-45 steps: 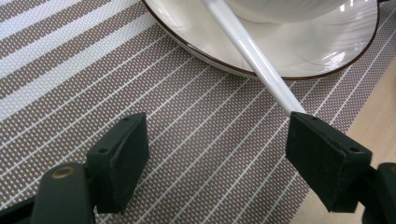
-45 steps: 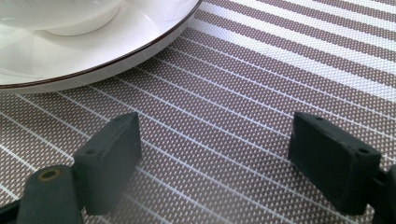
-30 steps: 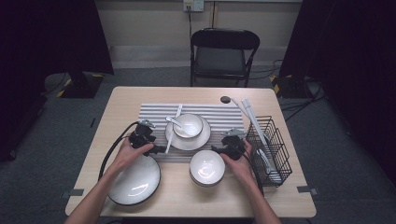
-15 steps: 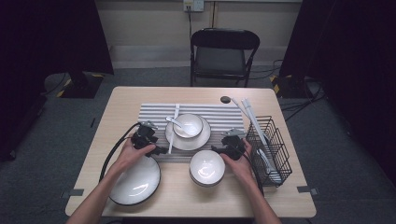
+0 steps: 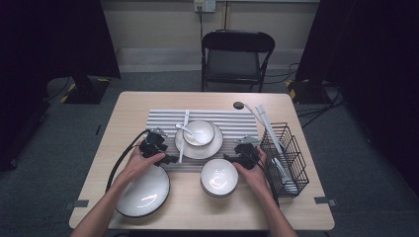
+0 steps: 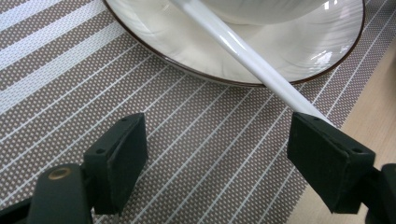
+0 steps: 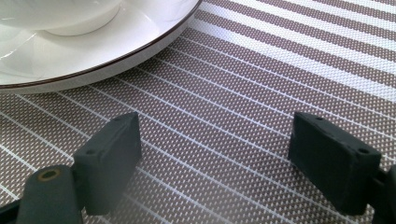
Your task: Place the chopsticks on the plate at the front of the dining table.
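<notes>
While our left gripper (image 6: 224,154) hangs wide open over the striped placemat (image 6: 140,116), its right jaw nearly touches the white chopstick (image 6: 252,58) leaning on the plate (image 6: 322,51); we risk knocking it off. Our right gripper (image 7: 215,154) is open too.

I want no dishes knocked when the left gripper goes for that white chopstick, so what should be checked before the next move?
1. Left gripper open: ok, jaws stand wide apart.
2. White chopstick lined up between the jaws: not ok, its end lies by one jaw, off centre.
3. Chopstick free to lift: cannot tell, it lies across the rim of the plate, beside the bowl on it.
4. Right gripper holding nothing: ok, open over the striped mat.
5. Right gripper apart from the near bowl: cannot tell from the high view.
</notes>
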Motion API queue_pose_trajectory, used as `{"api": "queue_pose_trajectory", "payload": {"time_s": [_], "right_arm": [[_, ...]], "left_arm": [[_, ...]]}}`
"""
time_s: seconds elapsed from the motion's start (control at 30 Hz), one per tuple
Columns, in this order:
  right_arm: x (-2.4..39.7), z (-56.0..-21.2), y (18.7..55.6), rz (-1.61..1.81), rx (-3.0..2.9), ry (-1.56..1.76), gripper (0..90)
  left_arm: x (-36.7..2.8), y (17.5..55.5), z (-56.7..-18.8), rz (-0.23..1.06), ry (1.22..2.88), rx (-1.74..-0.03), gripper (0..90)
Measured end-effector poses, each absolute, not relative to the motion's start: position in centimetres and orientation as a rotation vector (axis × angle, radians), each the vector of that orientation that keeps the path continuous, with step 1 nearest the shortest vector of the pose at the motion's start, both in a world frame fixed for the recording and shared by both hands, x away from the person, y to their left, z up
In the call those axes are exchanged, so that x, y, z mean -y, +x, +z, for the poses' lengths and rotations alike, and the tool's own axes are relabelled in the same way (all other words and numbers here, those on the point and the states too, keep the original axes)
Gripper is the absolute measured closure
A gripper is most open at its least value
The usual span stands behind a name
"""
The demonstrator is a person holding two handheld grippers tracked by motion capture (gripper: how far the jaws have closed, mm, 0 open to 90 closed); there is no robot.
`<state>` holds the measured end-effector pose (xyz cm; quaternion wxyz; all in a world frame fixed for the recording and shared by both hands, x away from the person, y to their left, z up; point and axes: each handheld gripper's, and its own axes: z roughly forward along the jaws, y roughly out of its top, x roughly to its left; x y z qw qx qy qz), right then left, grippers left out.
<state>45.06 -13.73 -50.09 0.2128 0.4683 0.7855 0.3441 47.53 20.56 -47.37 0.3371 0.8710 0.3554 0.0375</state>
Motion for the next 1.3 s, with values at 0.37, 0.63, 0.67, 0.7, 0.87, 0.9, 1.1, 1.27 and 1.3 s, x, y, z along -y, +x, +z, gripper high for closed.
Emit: {"api": "queue_pose_trajectory", "payload": {"time_s": [0.37,0.63,0.67,0.7,0.87,0.9,1.1,1.27,1.3], "right_arm": [[13.7,-50.1,45.1,0.956,-2.179,1.302,16.2],[13.7,-50.1,45.1,0.955,-2.180,1.298,16.2],[13.7,-50.1,45.1,0.955,-2.180,1.298,16.2],[13.7,-50.1,45.1,0.955,-2.180,1.298,16.2],[13.7,-50.1,45.1,0.955,-2.181,1.298,16.2],[13.7,-50.1,45.1,0.955,-2.180,1.297,16.2],[13.7,-50.1,45.1,0.955,-2.180,1.298,16.2],[13.7,-50.1,45.1,0.955,-2.180,1.299,16.2],[13.7,-50.1,45.1,0.955,-2.179,1.298,16.2]], "left_arm": [[-20.7,47.5,-47.2,0.077,2.264,-0.914,19.8],[-21.0,46.5,-46.5,0.060,2.249,-0.863,17.8],[-21.0,46.2,-46.6,0.059,2.246,-0.853,17.8],[-21.0,46.1,-46.7,0.060,2.248,-0.852,17.8],[-21.2,46.0,-46.9,0.051,2.259,-0.853,17.8],[-21.2,45.9,-46.8,0.044,2.257,-0.845,17.8],[-20.3,45.5,-47.0,0.039,2.287,-0.807,17.2],[-19.8,45.6,-47.2,0.053,2.296,-0.801,17.3],[-19.8,45.6,-47.3,0.057,2.294,-0.807,17.4]]}}
